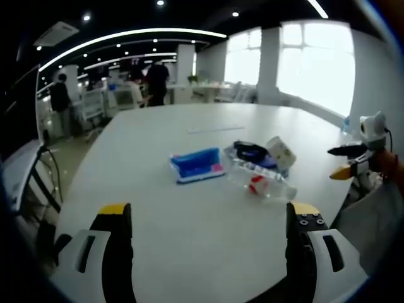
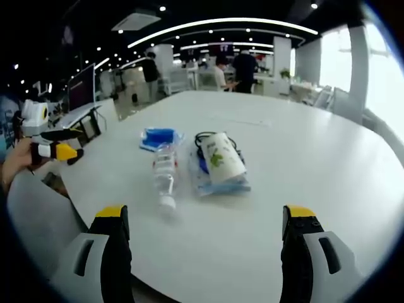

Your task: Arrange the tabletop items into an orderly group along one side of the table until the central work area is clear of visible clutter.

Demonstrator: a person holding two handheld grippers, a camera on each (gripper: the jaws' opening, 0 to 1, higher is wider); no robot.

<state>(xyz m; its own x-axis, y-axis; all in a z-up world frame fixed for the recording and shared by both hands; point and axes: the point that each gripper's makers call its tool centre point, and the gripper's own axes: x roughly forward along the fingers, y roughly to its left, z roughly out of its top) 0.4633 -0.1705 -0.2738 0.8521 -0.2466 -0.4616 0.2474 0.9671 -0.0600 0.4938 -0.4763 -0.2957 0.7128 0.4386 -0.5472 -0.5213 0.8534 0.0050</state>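
Note:
A small cluster lies on the white table [image 1: 189,233]. In the left gripper view a blue pack [image 1: 197,164] sits left of a clear plastic bottle [image 1: 260,181] lying on its side, with a black cable [image 1: 251,151] and a white printed pack [image 1: 281,151] behind it. My left gripper [image 1: 211,218] is open, short of the cluster and holding nothing. In the right gripper view the bottle [image 2: 164,173] lies between the blue pack [image 2: 158,137] and the white printed pack [image 2: 222,158], which rests on a blue-wrapped item [image 2: 218,182]. My right gripper [image 2: 205,218] is open and empty.
The right gripper [image 1: 352,161] enters the left gripper view beyond the table's right edge; the left gripper [image 2: 53,151] shows at the left of the right gripper view. People [image 1: 156,79] stand by desks beyond the table's far end. Bright windows [image 1: 315,60] line one wall.

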